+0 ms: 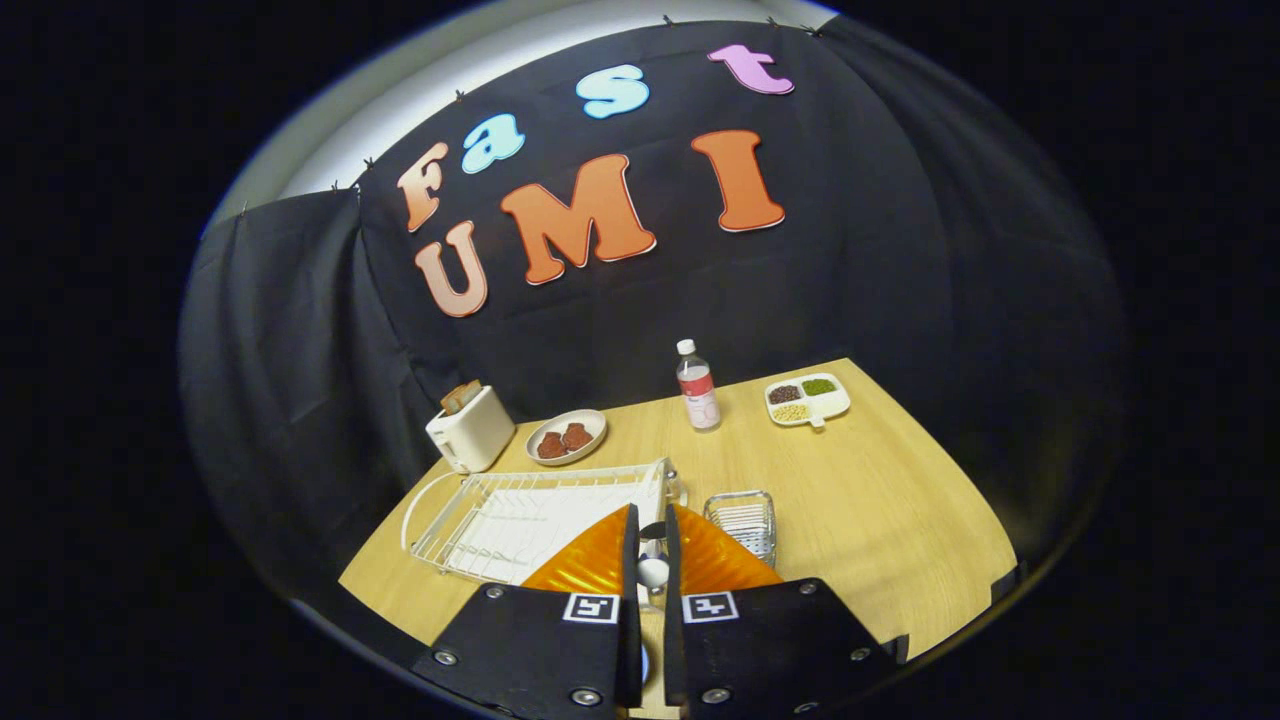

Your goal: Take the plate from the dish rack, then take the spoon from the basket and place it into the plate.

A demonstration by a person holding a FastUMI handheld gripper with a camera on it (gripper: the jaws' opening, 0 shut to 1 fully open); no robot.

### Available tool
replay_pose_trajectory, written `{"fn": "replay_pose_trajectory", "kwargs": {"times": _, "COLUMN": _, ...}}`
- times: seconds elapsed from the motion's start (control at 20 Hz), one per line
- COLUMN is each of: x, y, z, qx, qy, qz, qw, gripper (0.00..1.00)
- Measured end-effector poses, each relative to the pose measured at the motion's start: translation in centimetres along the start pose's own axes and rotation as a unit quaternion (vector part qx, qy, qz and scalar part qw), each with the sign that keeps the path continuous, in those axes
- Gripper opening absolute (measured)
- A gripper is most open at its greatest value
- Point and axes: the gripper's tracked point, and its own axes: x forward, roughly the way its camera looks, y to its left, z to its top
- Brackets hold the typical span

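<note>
The gripper (650, 560) has its fingers drawn narrow, nearly parallel, with a spoon (652, 570) caught in the slim gap between them; its pale rounded bowl shows between the tips and both fingers appear to press on it. Directly under and just beyond the fingertips lies the orange plate (585, 565), ribbed and glossy, spreading out to both sides of the fingers on the near part of the wooden table (880, 500).

To the left of the plate, a little farther off, stands the white wire dish rack (520, 510), with nothing standing in its slots. To the right of the plate, just beside its edge, sits the small wire basket (745, 520).

Farther back, a white toaster (470, 430) stands at the far left, a shallow dish with brown pieces (566, 437) next to it, a bottle (698, 388) at the middle, and a divided tray of beans (808, 400) at the far right.

By my reading, the plate is already out of the rack and the spoon out of the basket. What is left is to lower the spoon onto the plate and let go.
</note>
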Motion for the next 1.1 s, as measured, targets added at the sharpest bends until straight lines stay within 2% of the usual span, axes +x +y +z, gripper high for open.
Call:
{"fn": "replay_pose_trajectory", "kwargs": {"times": 0.3, "x": -1.0, "y": 5.0, "z": -3.3, "qx": 0.016, "qy": 0.038, "qz": 0.073, "qw": 0.996, "gripper": 0.09}}
{"fn": "replay_pose_trajectory", "kwargs": {"times": 0.55, "x": -1.2, "y": 8.5, "z": -6.6, "qx": -0.008, "qy": 0.069, "qz": 0.117, "qw": 0.991, "gripper": 0.09}}
{"fn": "replay_pose_trajectory", "kwargs": {"times": 0.9, "x": -0.6, "y": 10.1, "z": -12.6, "qx": -0.047, "qy": 0.128, "qz": 0.140, "qw": 0.981, "gripper": 0.09}}
{"fn": "replay_pose_trajectory", "kwargs": {"times": 1.1, "x": -0.1, "y": 10.7, "z": -14.7, "qx": -0.070, "qy": 0.135, "qz": 0.150, "qw": 0.977, "gripper": 0.08}}
